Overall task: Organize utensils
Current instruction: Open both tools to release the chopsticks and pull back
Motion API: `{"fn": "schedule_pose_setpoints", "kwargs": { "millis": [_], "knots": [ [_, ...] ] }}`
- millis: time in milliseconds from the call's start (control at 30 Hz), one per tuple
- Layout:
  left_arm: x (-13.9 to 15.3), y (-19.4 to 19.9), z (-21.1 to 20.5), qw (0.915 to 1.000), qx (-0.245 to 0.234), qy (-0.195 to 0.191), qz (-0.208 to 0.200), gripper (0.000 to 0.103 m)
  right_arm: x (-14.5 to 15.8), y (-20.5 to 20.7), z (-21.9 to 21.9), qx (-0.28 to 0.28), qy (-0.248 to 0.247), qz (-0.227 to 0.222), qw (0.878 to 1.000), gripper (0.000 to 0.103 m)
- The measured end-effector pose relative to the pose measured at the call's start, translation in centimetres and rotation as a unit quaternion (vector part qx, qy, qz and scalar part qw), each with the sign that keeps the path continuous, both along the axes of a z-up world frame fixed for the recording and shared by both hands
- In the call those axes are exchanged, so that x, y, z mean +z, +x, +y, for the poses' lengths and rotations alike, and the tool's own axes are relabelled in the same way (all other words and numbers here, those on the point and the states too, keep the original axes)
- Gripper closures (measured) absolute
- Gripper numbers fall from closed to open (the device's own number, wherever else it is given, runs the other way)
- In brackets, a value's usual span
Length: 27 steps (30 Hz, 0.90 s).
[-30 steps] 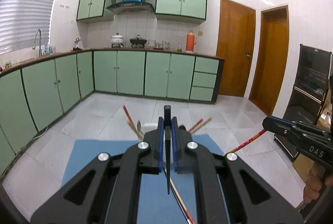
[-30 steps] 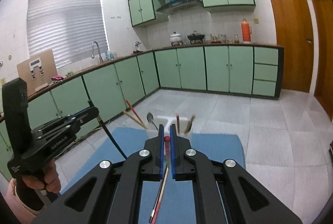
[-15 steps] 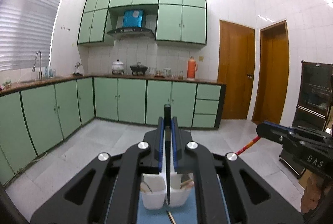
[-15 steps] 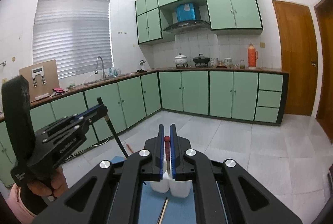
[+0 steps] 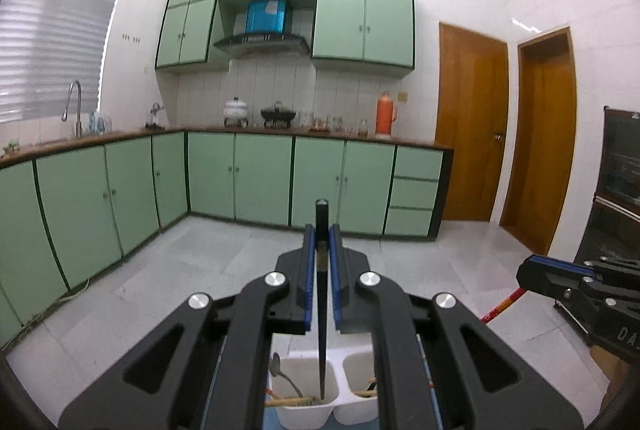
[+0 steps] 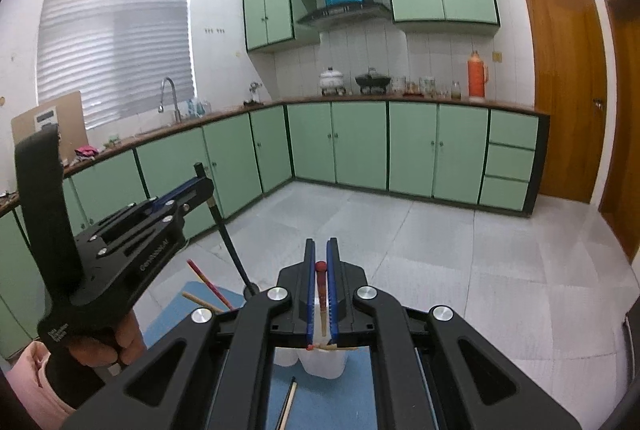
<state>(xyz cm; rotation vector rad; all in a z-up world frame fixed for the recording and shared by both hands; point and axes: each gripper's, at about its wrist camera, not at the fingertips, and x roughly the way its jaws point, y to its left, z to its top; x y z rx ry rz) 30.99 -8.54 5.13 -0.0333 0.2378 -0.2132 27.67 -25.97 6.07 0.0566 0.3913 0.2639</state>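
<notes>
Left wrist view: the left gripper (image 5: 321, 230) is closed tight on a black chopstick (image 5: 322, 310), which runs from above the blue pads down between the jaws, its thin tip pointing into the left compartment of a white two-part utensil holder (image 5: 340, 364). In that compartment lie a metal spoon (image 5: 280, 374) and wooden chopsticks (image 5: 286, 401); the right compartment holds more sticks, mostly hidden by the gripper body. At the right edge the right gripper (image 5: 528, 272) shows from the side, with a red chopstick (image 5: 502, 306) sticking out below it.

Right wrist view: the right gripper (image 6: 321, 250) is clamped on the red chopstick (image 6: 321, 294), red knob at the top, pale shaft running down toward the white holder (image 6: 324, 368), which is largely covered by the jaws. The holder stands on a blue mat (image 6: 360, 386) on the tabletop. Only this view shows a loose chopstick (image 6: 288, 404) lying on the mat before the holder, more chopsticks (image 6: 208, 284) leaning out to the left, and the person's hand (image 6: 116, 344) gripping the left gripper (image 6: 202, 180), from which the black chopstick (image 6: 230, 246) slants down.
</notes>
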Motion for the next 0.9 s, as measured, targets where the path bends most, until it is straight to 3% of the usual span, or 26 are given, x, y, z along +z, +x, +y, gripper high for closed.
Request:
{"fn": "schedule_pose_setpoints", "kwargs": {
  "millis": [267, 400, 533, 567, 733, 900],
  "knots": [
    [-4.0, 2.0, 1.4, 0.9972, -0.007, 0.000, 0.074, 0.095, -2.9, 2.0, 0.8, 0.010, -0.007, 0.039, 0.999, 0.097],
    [-4.0, 0.7, 2.3, 0.9978, -0.007, -0.005, 0.065, 0.065, -3.3, 1.5, 0.7, 0.008, -0.005, 0.039, 0.999, 0.088],
    [-3.2, -1.0, 3.1, 0.9989, -0.010, -0.008, 0.046, 0.054, -2.9, 0.1, 0.1, -0.005, -0.003, 0.020, 1.000, 0.061],
    [-3.1, -1.7, 3.3, 0.9991, -0.009, -0.009, 0.040, 0.052, -2.7, -0.5, 0.0, -0.008, -0.005, 0.013, 1.000, 0.059],
    [-3.0, -5.9, 4.4, 0.9997, -0.002, -0.019, 0.016, 0.024, -2.9, -4.0, -0.7, -0.029, -0.005, -0.015, 0.999, 0.029],
    [-4.8, -9.4, 4.9, 0.9992, 0.003, -0.016, 0.036, 0.014, -4.5, -7.4, -1.0, -0.038, -0.002, -0.016, 0.999, 0.012]
  ]
}}
